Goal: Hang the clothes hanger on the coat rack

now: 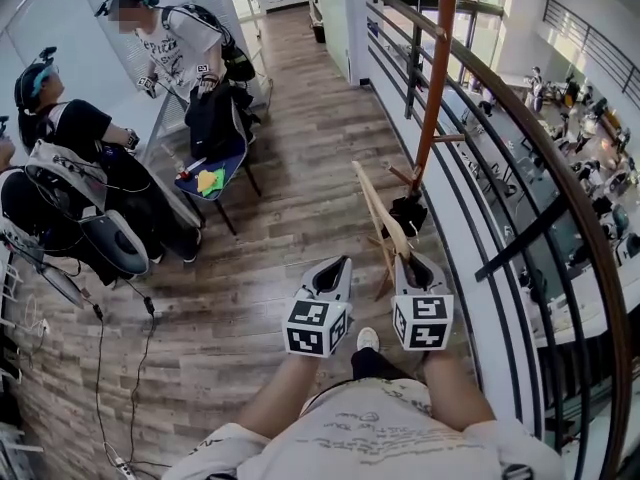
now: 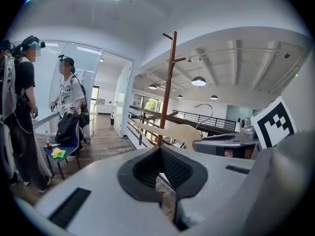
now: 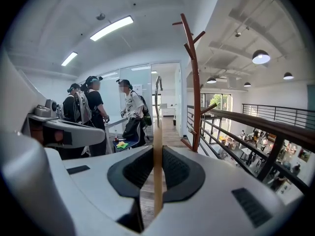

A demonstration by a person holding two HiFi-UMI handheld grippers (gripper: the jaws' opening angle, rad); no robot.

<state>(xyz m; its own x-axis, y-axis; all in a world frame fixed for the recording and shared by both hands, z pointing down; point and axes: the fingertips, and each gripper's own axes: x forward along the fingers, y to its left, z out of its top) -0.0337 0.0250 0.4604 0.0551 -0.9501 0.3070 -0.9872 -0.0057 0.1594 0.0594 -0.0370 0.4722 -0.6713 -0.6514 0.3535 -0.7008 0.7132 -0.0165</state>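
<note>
A light wooden clothes hanger (image 1: 378,208) with a metal hook (image 2: 204,107) is clamped in my right gripper (image 1: 418,266), which is shut on one end of it. In the right gripper view the hanger (image 3: 157,156) shows edge-on between the jaws, its hook (image 3: 157,90) pointing up. The reddish-brown coat rack (image 1: 432,78) stands just ahead and slightly right by the railing, with its pegs (image 3: 189,33) high up. Its dark base (image 1: 408,213) lies beyond the hanger's far end. My left gripper (image 1: 328,280) is beside the right one, shut and holding nothing.
A dark curved railing (image 1: 525,158) runs along the right, with an open drop to a lower floor beyond it. At the left stand people (image 1: 175,43) and a blue chair (image 1: 212,176) carrying a black bag and small items. Cables (image 1: 100,368) trail over the wooden floor.
</note>
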